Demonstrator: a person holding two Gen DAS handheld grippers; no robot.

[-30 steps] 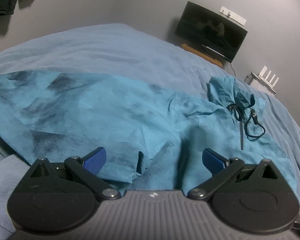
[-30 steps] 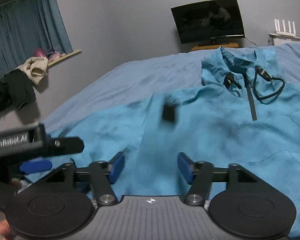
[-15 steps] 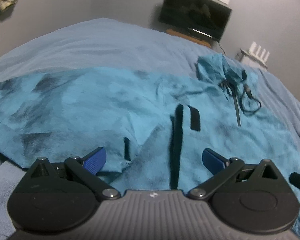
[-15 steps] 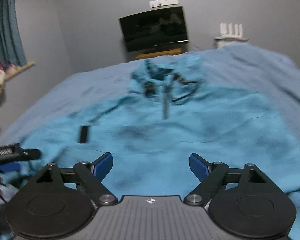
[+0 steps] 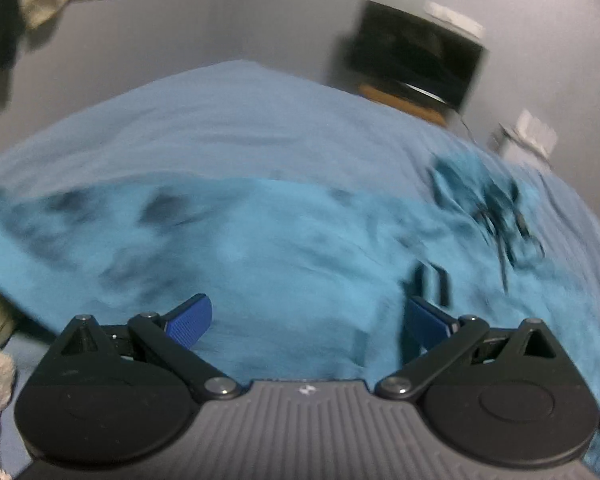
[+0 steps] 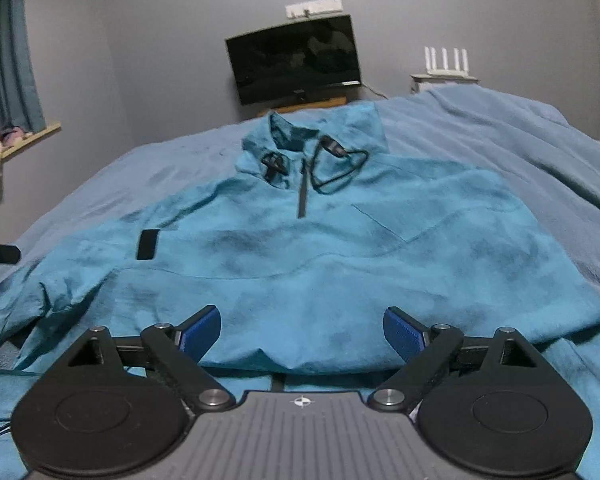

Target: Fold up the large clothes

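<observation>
We see the teal half-zip pullover (image 6: 340, 248) lying spread on the blue bedspread (image 6: 500, 128), its sleeve now folded across the chest. Our right gripper (image 6: 302, 330), narrower a second ago, is opening with nothing between its pads; our left gripper (image 5: 306, 316) stays wide and empty.

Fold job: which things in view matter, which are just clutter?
Job:
- teal pullover, spread flat
- bed under it
- left gripper, open, empty
- right gripper, jaws opening, empty

Clutter:
- TV
- router
- curtain
- windowsill bits
</observation>
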